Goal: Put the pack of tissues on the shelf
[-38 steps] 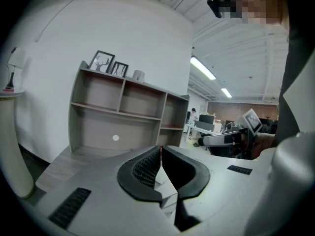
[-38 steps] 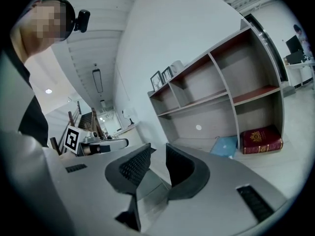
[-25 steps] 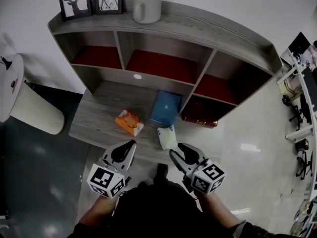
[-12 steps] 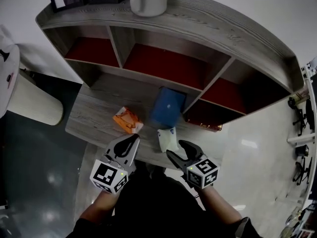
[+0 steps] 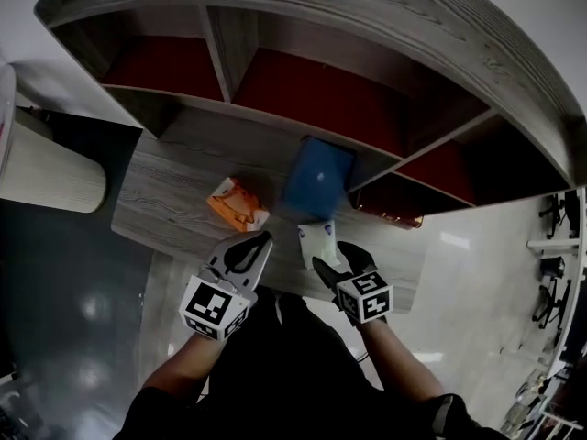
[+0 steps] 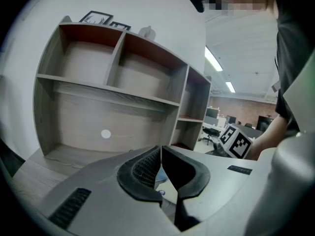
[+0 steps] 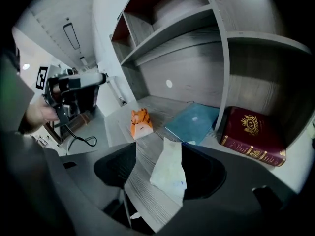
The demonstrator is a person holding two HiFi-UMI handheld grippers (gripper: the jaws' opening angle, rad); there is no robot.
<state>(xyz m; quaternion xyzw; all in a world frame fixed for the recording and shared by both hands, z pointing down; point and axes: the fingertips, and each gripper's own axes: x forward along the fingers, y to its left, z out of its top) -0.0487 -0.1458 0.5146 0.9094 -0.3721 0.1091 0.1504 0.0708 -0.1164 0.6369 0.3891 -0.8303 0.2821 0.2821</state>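
Wooden desk (image 5: pixel 174 200), right tool (image 5: pixel 335 257) just opened wide around tissue pack (image 5: pixel 315 242)

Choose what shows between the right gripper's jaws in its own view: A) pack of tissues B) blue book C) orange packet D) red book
A: the pack of tissues lies between the jaws of the right gripper, which have just been opening and stand apart.

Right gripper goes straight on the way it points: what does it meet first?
Probably the pack of tissues: it lies in line between the fingers of the right gripper, which have just been opening. Depth is unclear.
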